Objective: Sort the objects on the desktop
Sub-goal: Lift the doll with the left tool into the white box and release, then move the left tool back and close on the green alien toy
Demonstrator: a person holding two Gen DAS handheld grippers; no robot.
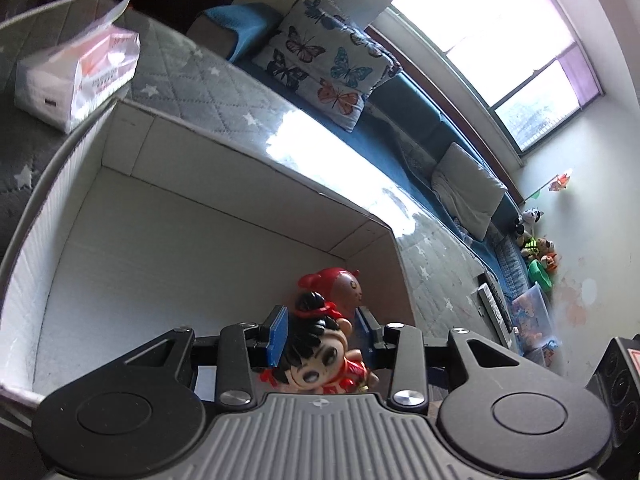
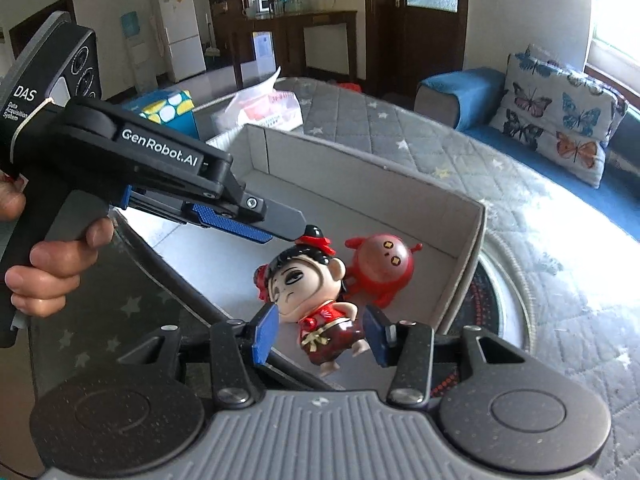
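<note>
A black-haired doll in red clothes lies in the near corner of an open white cardboard box, next to a round red figurine. In the left wrist view the doll sits between my left gripper's blue pads, which stand open around its head, with the red figurine just beyond. The left gripper shows from the side, just above the doll's head. My right gripper is open, its pads on either side of the doll's body and not touching it.
A tissue pack lies on the grey star-quilted table cover beyond the box, and it also shows in the right wrist view beside a blue patterned box. A sofa with butterfly cushions runs along the window.
</note>
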